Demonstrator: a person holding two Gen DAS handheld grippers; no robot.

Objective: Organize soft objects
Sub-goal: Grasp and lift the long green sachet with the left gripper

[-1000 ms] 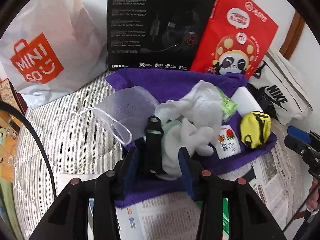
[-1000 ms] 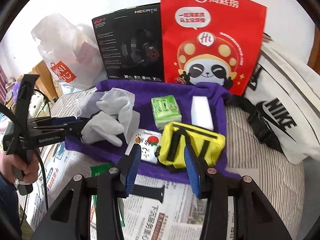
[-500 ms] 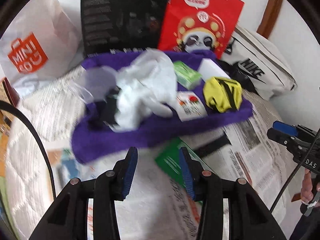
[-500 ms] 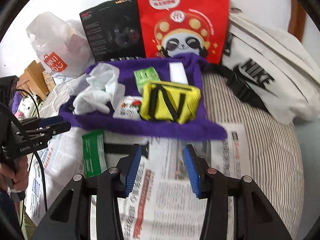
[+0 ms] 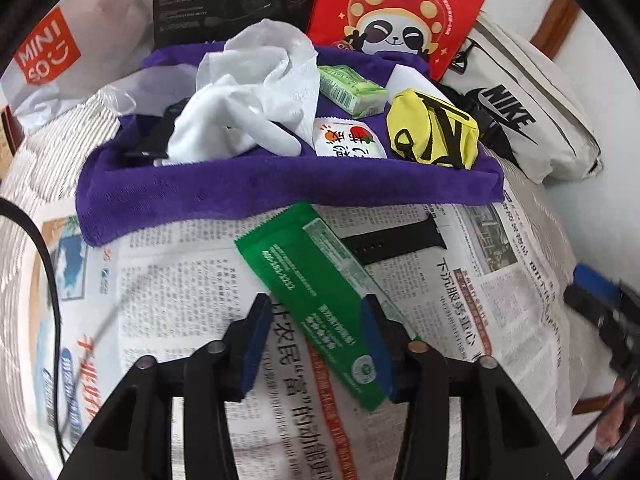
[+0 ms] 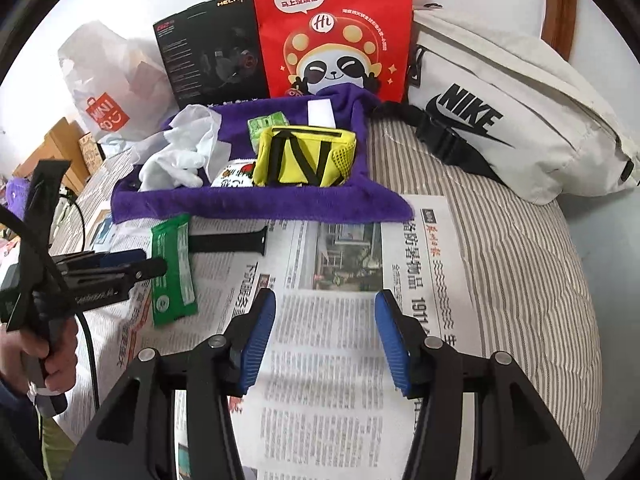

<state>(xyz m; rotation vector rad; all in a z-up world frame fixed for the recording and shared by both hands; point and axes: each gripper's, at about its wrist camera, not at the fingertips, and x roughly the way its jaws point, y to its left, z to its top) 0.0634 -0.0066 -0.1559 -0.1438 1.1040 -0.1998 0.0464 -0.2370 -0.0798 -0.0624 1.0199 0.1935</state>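
A purple towel (image 5: 280, 188) (image 6: 256, 200) holds a white glove and tissue (image 5: 248, 92) (image 6: 180, 160), a green tissue pack (image 5: 352, 86), a printed sachet (image 5: 346, 138), a yellow pouch (image 5: 434, 132) (image 6: 304, 156) and a white sponge (image 6: 320, 112). A green packet (image 5: 316, 292) (image 6: 172, 268) and a black watch strap (image 5: 396, 240) (image 6: 228, 242) lie on newspaper (image 6: 340, 320). My left gripper (image 5: 316, 340) is open, its jaws on either side of the green packet. My right gripper (image 6: 324, 336) is open and empty above the newspaper.
A Miniso bag (image 5: 44, 52), a black headset box (image 6: 212, 60), a red panda bag (image 6: 336, 32) and a white Nike bag (image 6: 500, 120) stand behind the towel. Striped bedding (image 6: 520, 260) lies to the right.
Both grippers pulled back from the towel toward the near newspaper. The left left the glove and strap on the towel and now straddles the green packet.
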